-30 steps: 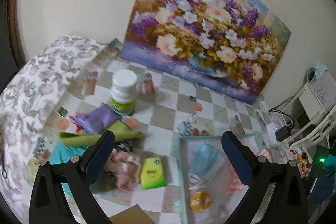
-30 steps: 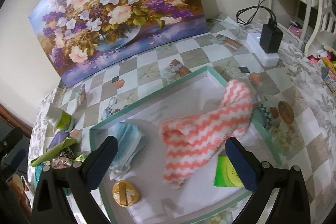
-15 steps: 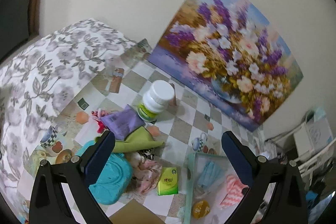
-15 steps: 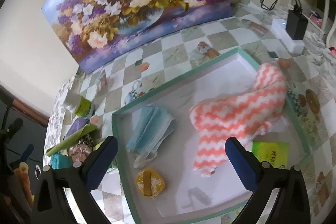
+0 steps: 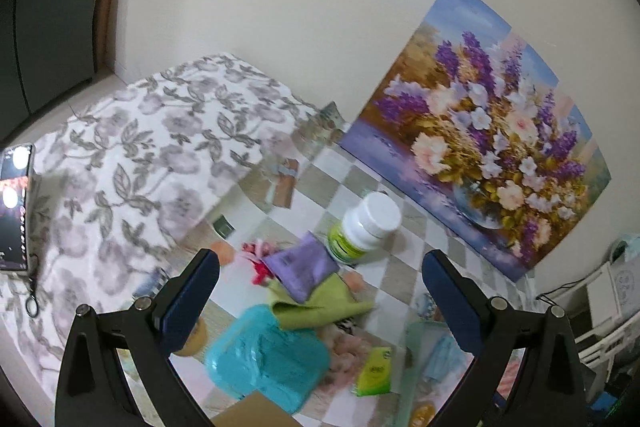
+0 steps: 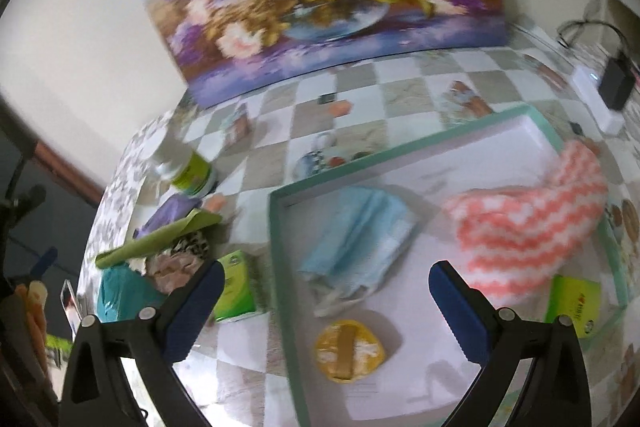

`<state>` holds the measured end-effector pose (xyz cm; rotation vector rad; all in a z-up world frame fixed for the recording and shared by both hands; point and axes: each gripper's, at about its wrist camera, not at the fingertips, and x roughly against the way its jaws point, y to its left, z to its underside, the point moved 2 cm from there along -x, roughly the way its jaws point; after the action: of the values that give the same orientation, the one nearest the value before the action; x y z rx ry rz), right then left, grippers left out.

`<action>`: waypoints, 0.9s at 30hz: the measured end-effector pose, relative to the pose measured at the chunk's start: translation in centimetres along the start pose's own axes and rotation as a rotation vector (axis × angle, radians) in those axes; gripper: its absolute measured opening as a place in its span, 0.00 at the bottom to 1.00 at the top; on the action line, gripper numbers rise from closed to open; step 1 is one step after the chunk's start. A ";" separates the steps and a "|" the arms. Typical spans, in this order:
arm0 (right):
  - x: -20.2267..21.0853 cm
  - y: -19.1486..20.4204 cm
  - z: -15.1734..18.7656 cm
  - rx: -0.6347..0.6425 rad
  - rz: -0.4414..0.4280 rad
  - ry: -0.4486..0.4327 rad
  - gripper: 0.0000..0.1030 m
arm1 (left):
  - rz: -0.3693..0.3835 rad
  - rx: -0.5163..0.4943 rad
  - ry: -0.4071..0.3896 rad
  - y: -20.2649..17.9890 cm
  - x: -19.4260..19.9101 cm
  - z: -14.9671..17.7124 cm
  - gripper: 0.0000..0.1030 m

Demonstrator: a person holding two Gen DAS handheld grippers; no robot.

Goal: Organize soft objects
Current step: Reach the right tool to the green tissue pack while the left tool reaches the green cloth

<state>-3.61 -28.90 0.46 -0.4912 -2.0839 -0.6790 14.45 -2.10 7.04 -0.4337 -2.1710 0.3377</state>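
Observation:
A green-rimmed tray point(image 6: 276, 227) holds a blue face mask point(image 6: 356, 239), a pink-and-white zigzag cloth point(image 6: 528, 227), a yellow round pad point(image 6: 348, 351) and a green tissue pack point(image 6: 574, 305). Left of the tray lies a pile: teal cloth point(image 5: 264, 355), green cloth point(image 5: 316, 303), purple pouch point(image 5: 300, 265), pink patterned fabric point(image 5: 348, 343) and a green tissue pack point(image 5: 374, 373). My left gripper point(image 5: 320, 303) is open and empty above the pile. My right gripper point(image 6: 320, 307) is open and empty above the tray's left rim.
A white bottle with a green label point(image 5: 364, 227) stands behind the pile. A flower painting point(image 5: 480, 131) leans on the wall. A phone point(image 5: 14, 203) lies on the floral cloth at left. A white power strip with a black adapter point(image 6: 608, 87) sits at far right.
Both grippers swung left. The left view now shows more of the floral cloth and the pile; the right view shifted from the tray's middle to its left rim. Both stayed open.

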 end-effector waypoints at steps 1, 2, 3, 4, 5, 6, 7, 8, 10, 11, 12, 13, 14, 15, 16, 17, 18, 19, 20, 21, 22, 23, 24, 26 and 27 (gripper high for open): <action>-0.2 0.5 0.1 0.015 0.002 0.000 1.00 | -0.015 -0.011 -0.017 0.1 0.0 -0.2 0.98; -0.5 1.2 0.1 0.034 0.002 0.003 1.00 | -0.027 -0.022 -0.028 0.2 0.0 -0.2 0.98; -0.8 1.7 0.1 0.044 -0.002 0.006 1.00 | -0.039 -0.034 -0.036 0.2 0.0 -0.3 0.98; -1.1 2.2 0.2 0.054 -0.011 0.014 1.00 | -0.054 -0.055 -0.042 0.1 -0.1 -0.4 0.98; -1.5 2.7 0.2 0.065 -0.021 0.024 1.00 | -0.064 -0.072 -0.044 0.0 -0.3 -0.4 0.98; -1.7 3.2 0.3 0.075 -0.026 0.030 1.00 | -0.077 -0.092 -0.042 -0.1 -0.5 -0.4 0.98; -2.0 3.7 0.4 0.089 -0.027 0.036 1.00 | -0.092 -0.120 -0.035 -0.3 -0.8 -0.3 0.98; -2.3 4.2 0.5 0.108 -0.028 0.042 1.00 | -0.109 -0.154 -0.021 -0.6 -1.3 -0.1 0.98; -3.0 5.3 0.6 0.146 -0.023 0.057 1.00 | -0.131 -0.212 0.013 -1.2 -2.1 0.3 0.98; -3.3 5.7 0.7 0.163 -0.018 0.066 1.00 | -0.146 -0.244 0.031 -1.6 -2.6 0.5 0.98; -3.7 6.2 0.8 0.179 -0.015 0.077 1.00 | -0.156 -0.266 0.043 -1.8 -3.0 0.8 0.99; -4.2 6.6 1.0 0.192 -0.013 0.089 1.00 | -0.171 -0.299 0.066 -2.2 -3.5 1.1 0.98; -4.6 6.9 1.2 0.205 -0.013 0.103 1.00 | -0.182 -0.318 0.084 -2.4 -3.9 1.3 0.98; -5.0 7.2 1.3 0.218 -0.013 0.118 1.00 | -0.194 -0.336 0.106 -2.5 -4.3 1.6 0.98; -5.5 7.6 1.5 0.233 -0.014 0.133 1.00 | -0.210 -0.357 0.132 -2.7 -4.8 1.9 0.98; -5.8 7.9 1.7 0.247 -0.014 0.143 1.00 | -0.227 -0.381 0.156 -2.9 -5.3 2.2 0.98; -6.1 8.1 2.0 0.263 -0.015 0.154 0.99 | -0.238 -0.400 0.169 -3.0 -5.7 2.6 0.98; -6.3 8.3 2.1 0.272 -0.017 0.164 0.99 | -0.253 -0.429 0.190 -3.2 -6.1 3.0 0.98; -6.6 8.5 2.3 0.278 -0.021 0.176 0.97 | -0.261 -0.449 0.199 -3.4 -6.4 3.2 0.98; -6.9 8.6 2.5 0.281 -0.025 0.186 0.95 | -0.267 -0.466 0.203 -3.6 -6.6 3.5 0.98; -7.2 8.6 2.6 0.284 -0.026 0.194 0.95 | -0.273 -0.485 0.205 -3.9 -6.7 3.7 0.98; -7.5 8.7 2.8 0.289 -0.024 0.203 0.93 | -0.278 -0.501 0.209 -4.0 -7.0 4.0 0.98; -7.7 8.7 2.9 0.296 -0.014 0.204 0.92 | -0.282 -0.512 0.213 -4.2 -7.1 4.2 0.98; -7.9 8.7 3.1 0.303 -0.003 0.206 0.91 | -0.291 -0.531 0.221 -4.3 -7.6 4.5 0.98; -7.8 8.7 3.1 0.303 0.000 0.205 0.90 | -0.294 -0.536 0.224 -4.3 -7.8 4.6 0.98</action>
<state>3.71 -20.99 -5.04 -0.2397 -1.9471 -0.3856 14.30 -9.65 0.51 -0.4112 -2.0456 -0.4468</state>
